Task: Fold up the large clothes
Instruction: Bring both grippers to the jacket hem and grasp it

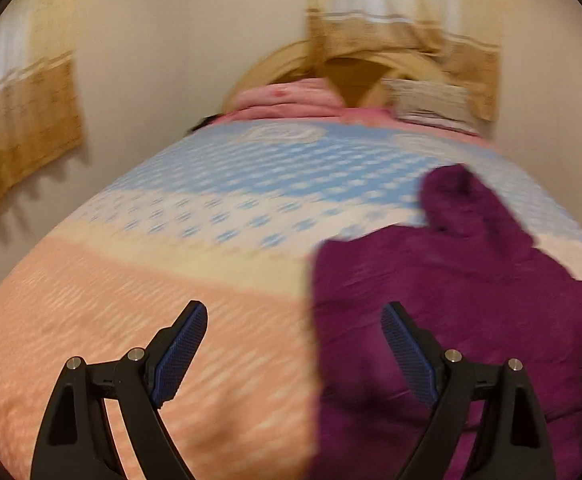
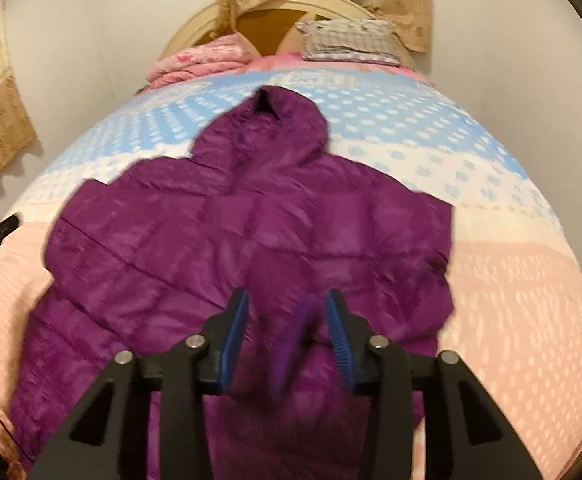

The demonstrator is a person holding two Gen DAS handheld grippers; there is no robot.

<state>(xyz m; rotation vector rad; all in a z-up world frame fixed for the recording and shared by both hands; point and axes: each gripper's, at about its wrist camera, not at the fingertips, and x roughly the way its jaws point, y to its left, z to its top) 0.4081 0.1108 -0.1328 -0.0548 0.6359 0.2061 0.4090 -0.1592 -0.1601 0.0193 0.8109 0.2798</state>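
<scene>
Purple hooded jacket lying flat on bed, hood pointing at headboard; right gripper half-closed around raised fabric ridge, grip uncertain; left gripper gaping wide, holding nothing, hovering beside jacket edge; advising pinching deeper before lifting, folding toward centre.

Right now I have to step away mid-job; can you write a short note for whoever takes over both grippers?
Left gripper: open, empty, above the bedspread just off the jacket's edge.
Right gripper: part closed over the lower middle of the purple jacket, with a ridge of fabric between the pads; a firm pinch is not clear.
Jacket: flat on the bed, hood toward the pillow, sleeves apparently tucked in; picture too blurred to be sure.
Done: spread out.
Left: confirm the right grip, take the hem with the left, fold up toward the hood.
</scene>
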